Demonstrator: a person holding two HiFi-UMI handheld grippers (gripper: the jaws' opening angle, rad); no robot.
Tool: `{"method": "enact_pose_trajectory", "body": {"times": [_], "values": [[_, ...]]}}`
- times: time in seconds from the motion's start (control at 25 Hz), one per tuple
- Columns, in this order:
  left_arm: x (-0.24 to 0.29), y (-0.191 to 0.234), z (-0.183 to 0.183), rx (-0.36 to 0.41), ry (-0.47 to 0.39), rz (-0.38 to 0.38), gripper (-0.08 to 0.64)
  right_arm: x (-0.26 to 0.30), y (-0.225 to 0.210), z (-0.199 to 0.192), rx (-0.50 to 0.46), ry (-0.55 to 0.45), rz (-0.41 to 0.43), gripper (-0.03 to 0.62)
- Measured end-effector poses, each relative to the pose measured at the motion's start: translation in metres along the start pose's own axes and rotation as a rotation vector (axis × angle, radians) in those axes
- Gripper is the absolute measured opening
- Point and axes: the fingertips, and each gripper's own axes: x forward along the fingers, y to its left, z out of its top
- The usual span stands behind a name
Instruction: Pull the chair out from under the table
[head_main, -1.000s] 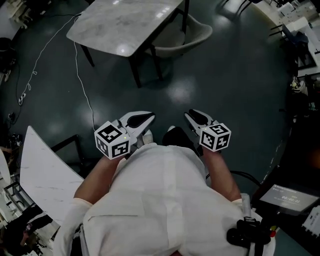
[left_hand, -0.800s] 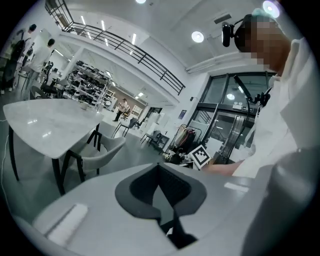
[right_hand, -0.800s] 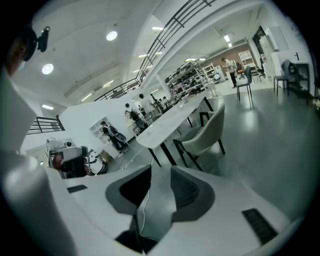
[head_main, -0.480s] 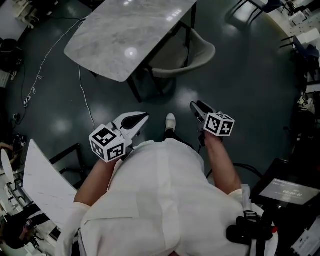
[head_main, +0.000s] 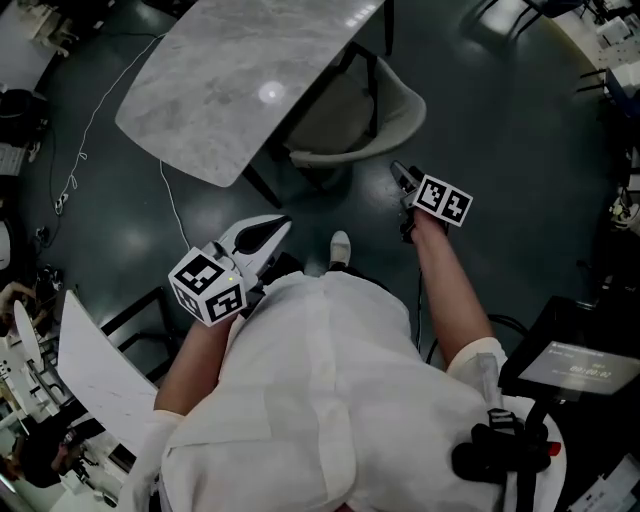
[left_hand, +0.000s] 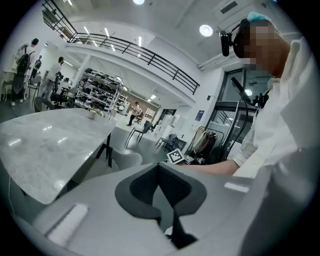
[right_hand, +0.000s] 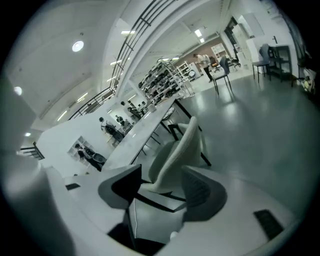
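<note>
Reaching forward since the earlier frames, the right tongs (head_main: 401, 173) now sit just beside the curved back rim of the pale, shell-backed upholstered chair (head_main: 352, 122), where before they hung close to the person's waist, and the person has stepped nearer to the furniture. Their jaws have just been opening and stand released, wide apart. The right gripper view shows the chair's back edge in the gap ahead of them, with neither pad pressing on it (whether a pad brushes the rim cannot be told). That chair stands on its dark legs with its seat tucked partly beneath the long edge of the grey marble-look rectangular surface (head_main: 232, 82), its back turned toward the person. Meanwhile the left tongs (head_main: 279, 224) hang low by the person's white coat (head_main: 320, 400), clenched tip to tip with nothing between them, well apart from the chair. A thin white cable (head_main: 166, 196) trails across the dark glossy floor (head_main: 520, 170) beside the surface.
</note>
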Motion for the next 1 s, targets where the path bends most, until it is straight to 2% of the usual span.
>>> {"method": "enact_pose_trajectory", "body": {"times": [0.2,0.48,0.68,1.0], "values": [[0.008,0.026,0.009,-0.005,0.024,0.000,0.007,0.040,-0.034,0.014,0.175,-0.016,-0.047,0.233],[0.011,0.069,0.033,0.010,0.062,-0.024,0.007,0.090,-0.062,0.030,0.290,-0.024,-0.152,0.247],[0.025,0.106,0.039,0.018,0.093,-0.027,0.008,0.131,-0.097,0.034,0.329,-0.008,-0.229,0.249],[0.002,0.123,0.053,0.018,0.100,0.000,0.006,0.143,-0.098,0.026,0.368,0.040,-0.263,0.238]]}}
